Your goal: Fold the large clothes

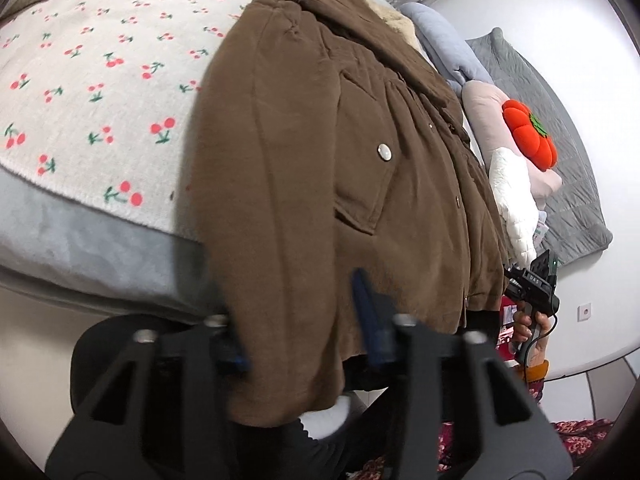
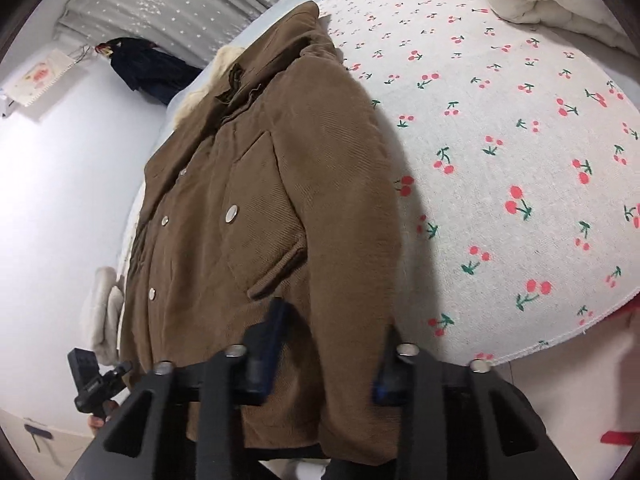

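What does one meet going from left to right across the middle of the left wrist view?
White blanket printed with red cherries → brown corduroy jacket with metal snap buttons → white quilted bundle → red pumpkin-shaped plush cushion → grey quilted mat.

A brown corduroy jacket [image 1: 304, 168] lies front-up on a white blanket printed with red cherries [image 1: 92, 80], its hem hanging over the grey edge of the bed [image 1: 92, 248]. The left gripper [image 1: 300, 320] has its 2 blue-tipped fingers [image 1: 366, 300] on either side of the jacket's hanging sleeve and side edge, pressed into the cloth. A flap pocket with a silver snap button [image 1: 385, 153] sits mid-jacket. To the right, a hand [image 1: 528, 328] holds the right gripper [image 1: 528, 280] at the jacket's other hem corner. Beyond lie a red pumpkin-shaped cushion [image 1: 528, 136] and a grey quilted mat [image 1: 560, 152].
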`<state>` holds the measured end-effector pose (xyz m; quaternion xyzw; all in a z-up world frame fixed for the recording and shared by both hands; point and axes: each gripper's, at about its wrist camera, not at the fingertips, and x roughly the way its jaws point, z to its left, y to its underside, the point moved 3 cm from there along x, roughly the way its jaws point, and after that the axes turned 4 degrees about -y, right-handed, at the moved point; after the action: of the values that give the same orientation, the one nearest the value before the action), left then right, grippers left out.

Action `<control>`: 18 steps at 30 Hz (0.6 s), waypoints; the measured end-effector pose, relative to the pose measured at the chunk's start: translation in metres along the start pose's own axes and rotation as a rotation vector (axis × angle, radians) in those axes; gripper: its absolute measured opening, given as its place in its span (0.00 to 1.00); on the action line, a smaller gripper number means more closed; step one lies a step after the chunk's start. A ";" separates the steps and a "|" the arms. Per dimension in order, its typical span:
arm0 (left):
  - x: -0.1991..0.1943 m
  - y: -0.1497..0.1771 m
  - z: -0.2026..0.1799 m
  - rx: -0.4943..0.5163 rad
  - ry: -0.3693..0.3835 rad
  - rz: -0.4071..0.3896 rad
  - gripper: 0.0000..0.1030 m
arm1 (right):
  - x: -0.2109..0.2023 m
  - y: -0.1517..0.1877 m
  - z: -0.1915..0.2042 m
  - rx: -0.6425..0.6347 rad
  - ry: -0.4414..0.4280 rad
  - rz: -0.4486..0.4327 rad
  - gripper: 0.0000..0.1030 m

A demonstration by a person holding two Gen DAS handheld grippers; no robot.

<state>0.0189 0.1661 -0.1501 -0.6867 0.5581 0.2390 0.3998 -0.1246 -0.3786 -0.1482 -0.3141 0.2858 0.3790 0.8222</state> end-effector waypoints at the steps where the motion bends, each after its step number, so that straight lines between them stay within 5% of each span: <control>1: -0.001 0.002 0.002 -0.007 0.010 0.005 0.22 | -0.001 0.001 0.000 0.005 -0.011 0.004 0.24; 6: -0.003 0.005 0.005 -0.063 0.085 -0.007 0.19 | 0.003 0.003 0.003 -0.004 -0.041 0.027 0.19; 12: 0.006 0.006 -0.002 -0.016 -0.012 -0.010 0.22 | 0.011 0.002 0.003 0.011 -0.048 0.052 0.23; 14: 0.006 0.007 -0.004 -0.002 -0.041 0.004 0.26 | 0.013 0.000 0.004 0.028 -0.074 0.054 0.34; 18: 0.010 0.011 -0.006 0.024 -0.096 0.044 0.29 | 0.016 -0.001 0.012 -0.014 -0.052 0.063 0.40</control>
<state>0.0105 0.1550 -0.1578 -0.6572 0.5560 0.2734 0.4291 -0.1121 -0.3627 -0.1515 -0.3008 0.2712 0.4149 0.8148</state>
